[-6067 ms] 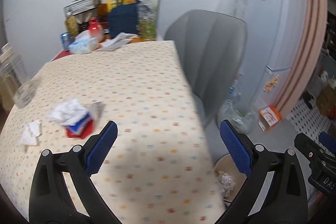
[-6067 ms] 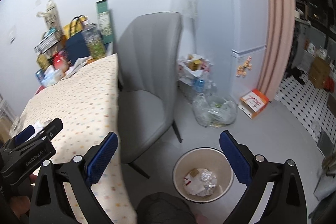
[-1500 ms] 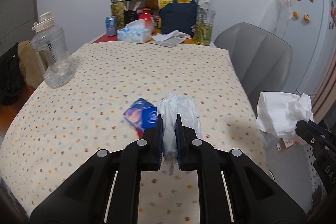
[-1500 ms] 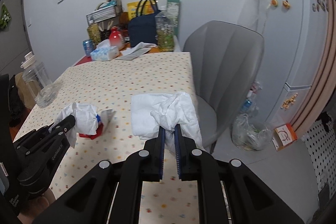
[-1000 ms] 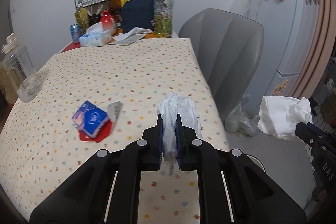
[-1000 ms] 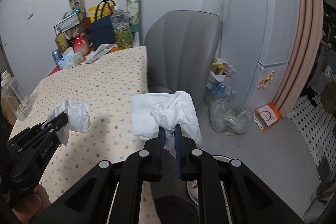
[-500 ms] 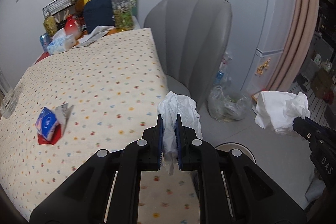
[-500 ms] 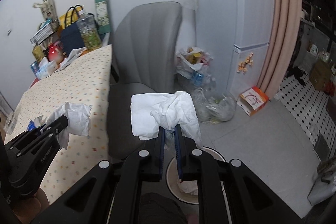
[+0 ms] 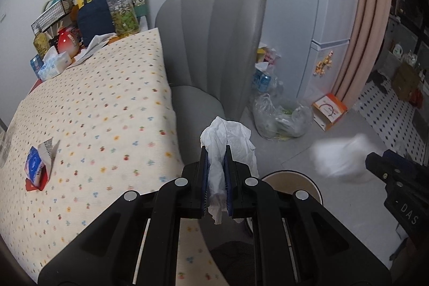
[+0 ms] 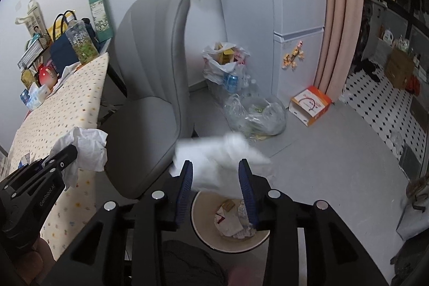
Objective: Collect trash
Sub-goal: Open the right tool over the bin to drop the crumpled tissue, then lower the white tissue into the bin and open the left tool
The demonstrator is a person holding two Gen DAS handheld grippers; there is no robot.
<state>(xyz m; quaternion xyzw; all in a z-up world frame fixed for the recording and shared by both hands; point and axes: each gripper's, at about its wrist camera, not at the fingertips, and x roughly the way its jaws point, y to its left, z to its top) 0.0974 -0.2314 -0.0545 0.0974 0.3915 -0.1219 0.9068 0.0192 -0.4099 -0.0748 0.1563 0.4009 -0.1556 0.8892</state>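
Note:
My left gripper [image 9: 215, 152] is shut on a crumpled white tissue [image 9: 228, 130] and hangs past the table's right edge, beside the round cream trash bin [image 9: 289, 176]. My right gripper [image 10: 215, 164] is right above the bin [image 10: 199, 228], and its jaws are opening. A second white tissue [image 10: 214, 152] is blurred between the parted blue pads and looks loose. The bin holds paper scraps. A blue and red packet [image 9: 34, 165] lies on the table at the left. In the right wrist view the left gripper [image 10: 67, 152] shows at the left with its tissue [image 10: 88, 144].
A grey chair [image 9: 209, 44] stands between the dotted tablecloth [image 9: 107, 98] and the bin. Clear plastic bags [image 10: 254, 114] and an orange box [image 10: 311, 103] lie on the floor before the white fridge [image 10: 295, 4]. Bottles, bags and a tissue pack crowd the table's far end.
Both grippers have swung right from over the table to the bin and dipped. The right jaws have parted and its tissue has blurred loose. The left grip is unchanged.

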